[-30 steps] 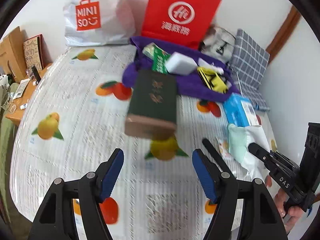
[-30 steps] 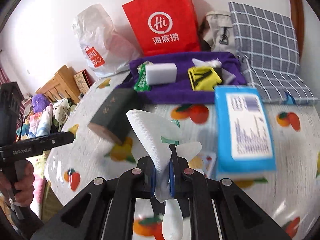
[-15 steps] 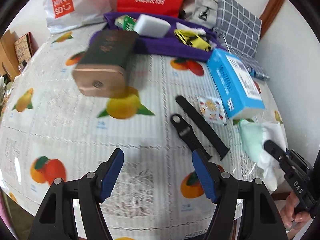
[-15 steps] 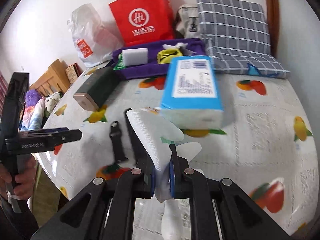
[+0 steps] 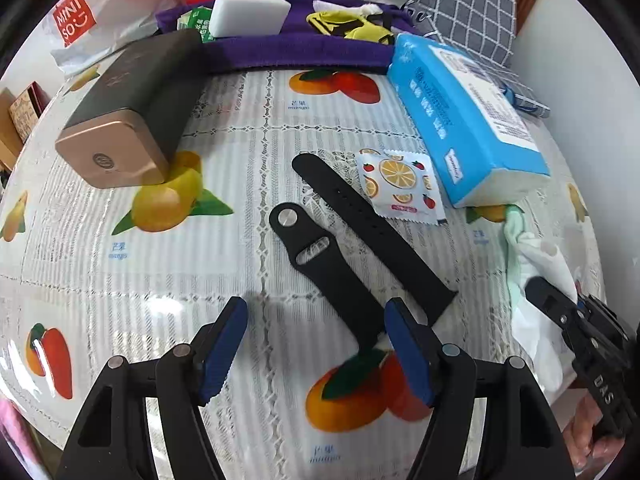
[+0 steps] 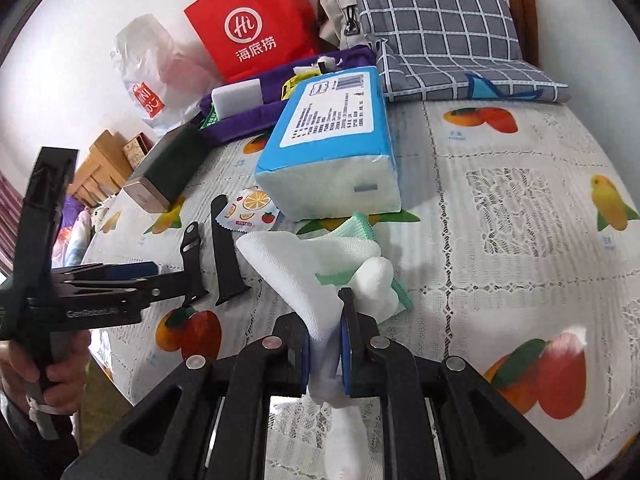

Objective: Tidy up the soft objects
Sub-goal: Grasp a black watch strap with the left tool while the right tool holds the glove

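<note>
My right gripper point(image 6: 325, 356) is shut on a white and mint-green cloth point(image 6: 304, 264), whose loose end droops onto the table beside a blue tissue pack point(image 6: 332, 132). In the left wrist view that cloth point(image 5: 536, 256) and the right gripper point(image 5: 538, 286) sit at the far right. My left gripper point(image 5: 316, 344) stands open and low over the table, nothing between its pads. Just past its right finger lie two black watch-strap pieces: the short one point(image 5: 320, 260) and the long one point(image 5: 372, 224). A purple cloth bag point(image 5: 300, 52) at the back holds a white sponge point(image 5: 248, 14).
A dark green box with a gold end point(image 5: 132, 104) lies at the left, and a fruit-print sachet point(image 5: 400, 184) beside the tissue pack point(image 5: 460, 120). Behind stand a red paper bag point(image 6: 248, 28), a plastic bag point(image 6: 148, 80) and a checked cushion point(image 6: 436, 28). The table's near edge is close below.
Both grippers have drawn back toward the table's near edge and sunk lower. The straps and sachet have come into the left view. The right gripper keeps its grip on the cloth.
</note>
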Action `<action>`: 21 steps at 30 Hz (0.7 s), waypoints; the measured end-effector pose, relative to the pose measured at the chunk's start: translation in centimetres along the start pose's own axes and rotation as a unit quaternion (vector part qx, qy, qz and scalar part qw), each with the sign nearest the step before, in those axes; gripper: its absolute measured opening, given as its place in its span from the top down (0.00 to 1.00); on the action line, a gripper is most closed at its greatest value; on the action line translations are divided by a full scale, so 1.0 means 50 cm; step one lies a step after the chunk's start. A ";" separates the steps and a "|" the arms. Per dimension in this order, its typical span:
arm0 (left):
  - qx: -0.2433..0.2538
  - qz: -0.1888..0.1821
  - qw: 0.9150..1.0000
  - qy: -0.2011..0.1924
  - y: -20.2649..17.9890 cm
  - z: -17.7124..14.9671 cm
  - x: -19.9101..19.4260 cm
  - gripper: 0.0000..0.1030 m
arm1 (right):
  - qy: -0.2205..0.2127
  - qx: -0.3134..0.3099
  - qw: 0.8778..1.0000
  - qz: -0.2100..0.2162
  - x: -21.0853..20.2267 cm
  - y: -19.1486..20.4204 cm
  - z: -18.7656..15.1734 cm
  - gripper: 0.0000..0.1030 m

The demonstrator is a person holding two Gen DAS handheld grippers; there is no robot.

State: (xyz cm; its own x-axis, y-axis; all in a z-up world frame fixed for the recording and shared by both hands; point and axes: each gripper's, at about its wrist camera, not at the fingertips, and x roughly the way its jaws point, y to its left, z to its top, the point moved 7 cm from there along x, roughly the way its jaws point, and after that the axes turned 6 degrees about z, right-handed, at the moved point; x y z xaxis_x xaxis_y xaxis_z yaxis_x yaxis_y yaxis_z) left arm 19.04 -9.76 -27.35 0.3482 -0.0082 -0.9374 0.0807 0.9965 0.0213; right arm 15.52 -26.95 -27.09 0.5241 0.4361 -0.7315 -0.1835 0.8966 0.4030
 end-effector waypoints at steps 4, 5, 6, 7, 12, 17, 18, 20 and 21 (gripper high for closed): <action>0.014 0.040 0.999 -0.009 -0.004 0.015 0.014 0.24 | 0.001 0.005 1.000 0.010 0.011 -0.006 0.001 0.87; 0.016 0.048 0.999 -0.011 -0.005 0.017 0.017 0.21 | 0.002 0.009 1.000 0.017 0.015 -0.008 0.001 0.86; 0.015 0.051 0.999 -0.013 -0.006 0.017 0.018 0.18 | 0.002 0.011 1.000 0.022 0.018 -0.007 0.002 0.86; 0.014 0.051 0.999 -0.014 -0.006 0.017 0.018 0.18 | 0.001 0.012 1.000 0.024 0.019 -0.008 0.002 0.86; 0.008 0.059 0.998 -0.003 0.032 0.009 0.015 0.18 | -0.002 0.011 1.000 0.028 0.025 -0.005 0.008 0.86; -0.017 0.057 0.998 0.005 0.092 -0.004 0.010 0.20 | -0.004 0.010 0.999 0.030 0.026 -0.004 0.007 0.86; -0.013 0.055 0.998 0.001 0.091 -0.005 0.008 0.20 | -0.005 0.010 0.999 0.030 0.026 -0.005 0.006 0.86; 0.009 0.049 0.999 -0.016 0.077 -0.001 0.008 0.25 | -0.005 0.010 0.999 0.032 0.028 -0.006 0.007 0.86; 0.024 0.044 0.998 -0.026 0.062 0.002 0.006 0.29 | -0.005 0.010 0.999 0.032 0.029 -0.007 0.007 0.86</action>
State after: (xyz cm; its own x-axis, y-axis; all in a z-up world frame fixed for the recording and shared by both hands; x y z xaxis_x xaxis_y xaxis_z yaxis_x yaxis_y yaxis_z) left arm 19.49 -6.66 -27.55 0.4032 0.0732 -0.9122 0.0929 0.9884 0.1204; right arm 16.67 -26.64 -28.10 0.5193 0.4919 -0.6988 -0.2002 0.8650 0.4601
